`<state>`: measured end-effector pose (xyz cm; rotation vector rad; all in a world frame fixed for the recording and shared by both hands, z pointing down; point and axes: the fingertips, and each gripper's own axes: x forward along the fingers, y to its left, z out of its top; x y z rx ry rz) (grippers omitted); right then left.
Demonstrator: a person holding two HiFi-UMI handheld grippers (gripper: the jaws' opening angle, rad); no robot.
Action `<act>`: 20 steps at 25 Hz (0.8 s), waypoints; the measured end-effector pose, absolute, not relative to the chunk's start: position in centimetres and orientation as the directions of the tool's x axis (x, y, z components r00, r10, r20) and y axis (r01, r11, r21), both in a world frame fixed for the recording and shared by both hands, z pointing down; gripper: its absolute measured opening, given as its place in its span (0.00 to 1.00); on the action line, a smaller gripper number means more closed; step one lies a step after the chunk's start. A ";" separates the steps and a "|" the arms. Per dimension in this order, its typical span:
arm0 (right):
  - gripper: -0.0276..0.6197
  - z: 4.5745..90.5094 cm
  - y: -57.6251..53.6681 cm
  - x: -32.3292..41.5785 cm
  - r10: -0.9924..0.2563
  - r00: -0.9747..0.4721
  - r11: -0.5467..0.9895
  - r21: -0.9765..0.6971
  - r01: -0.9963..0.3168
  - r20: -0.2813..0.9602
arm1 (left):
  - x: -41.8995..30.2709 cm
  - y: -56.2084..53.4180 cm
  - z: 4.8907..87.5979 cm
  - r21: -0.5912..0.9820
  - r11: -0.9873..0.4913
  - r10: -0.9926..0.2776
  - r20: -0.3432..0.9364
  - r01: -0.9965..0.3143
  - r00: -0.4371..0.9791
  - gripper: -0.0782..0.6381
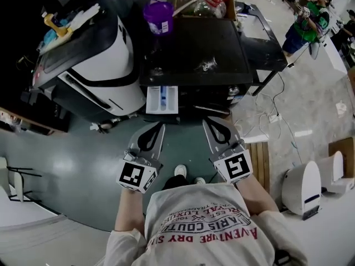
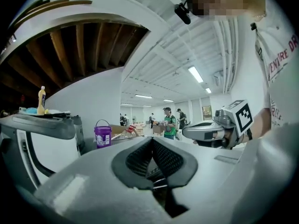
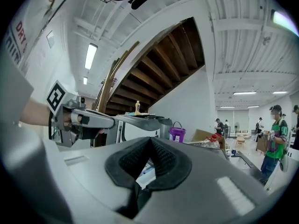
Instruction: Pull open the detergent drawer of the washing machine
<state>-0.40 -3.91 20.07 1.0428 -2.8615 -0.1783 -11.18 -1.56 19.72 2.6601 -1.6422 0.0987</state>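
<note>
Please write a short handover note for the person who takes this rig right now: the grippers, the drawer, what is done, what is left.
Left gripper: fingers shut, holding nothing, in front of the washing machine.
Right gripper: fingers shut, holding nothing, beside the left one.
Detergent drawer: pulled out at the left end of the machine's front, its compartments showing. Neither gripper touches it.
Done: the drawer looks open.
Left: probably nothing; perhaps check that it is fully out.

The detergent drawer juts open at the washing machine's front left corner, and a purple bucket stands at its back left. The left hand-held gripper and right hand-held gripper hover before the drawer, not touching it.
</note>
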 end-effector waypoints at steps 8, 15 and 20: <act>0.04 18.1 -3.3 0.2 -0.642 -0.767 0.758 0.154 -0.634 -0.002 | -11.5 -1.2 18.8 -0.077 -0.408 -0.911 0.103 -0.910 0.400 0.12; 0.04 18.3 -3.7 -0.1 -0.639 -0.769 0.762 0.158 -0.629 0.019 | -12.2 -1.6 17.9 -0.030 -0.372 -0.924 0.109 -0.928 0.367 0.12; 0.04 18.2 -4.1 -0.5 -0.636 -0.772 0.763 0.165 -0.625 0.019 | -12.6 -2.1 18.0 -0.040 -0.361 -0.928 0.114 -0.932 0.355 0.12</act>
